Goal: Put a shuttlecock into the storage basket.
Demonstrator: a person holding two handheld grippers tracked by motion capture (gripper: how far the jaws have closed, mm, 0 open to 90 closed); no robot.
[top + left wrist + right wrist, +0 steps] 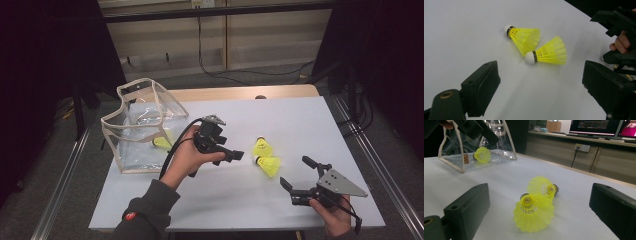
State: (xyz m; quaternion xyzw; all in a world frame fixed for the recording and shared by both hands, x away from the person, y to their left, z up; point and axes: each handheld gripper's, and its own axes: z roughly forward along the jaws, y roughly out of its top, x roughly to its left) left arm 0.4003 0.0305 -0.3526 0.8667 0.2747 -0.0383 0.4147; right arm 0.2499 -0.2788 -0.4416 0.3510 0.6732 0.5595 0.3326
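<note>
A white table point(300, 125) sits in a dim room, with monitors on a far counter in the right gripper view. 2 yellow shuttlecocks lie touching at centre-right: the far shuttlecock point(262, 147) and the near shuttlecock point(269, 165). A 3rd shuttlecock point(161, 142) rests inside the clear pouch point(142, 125) at the left. The left gripper point(235, 155), jaws spread and empty, points right at the pair. The right gripper point(298, 173), also spread and empty, faces them from the near right. These look feather-light, with springy, crushable plastic skirts that would roll easily. A gentle pinch at the firm cork head, or lightly across the skirt, seems safest.
</note>
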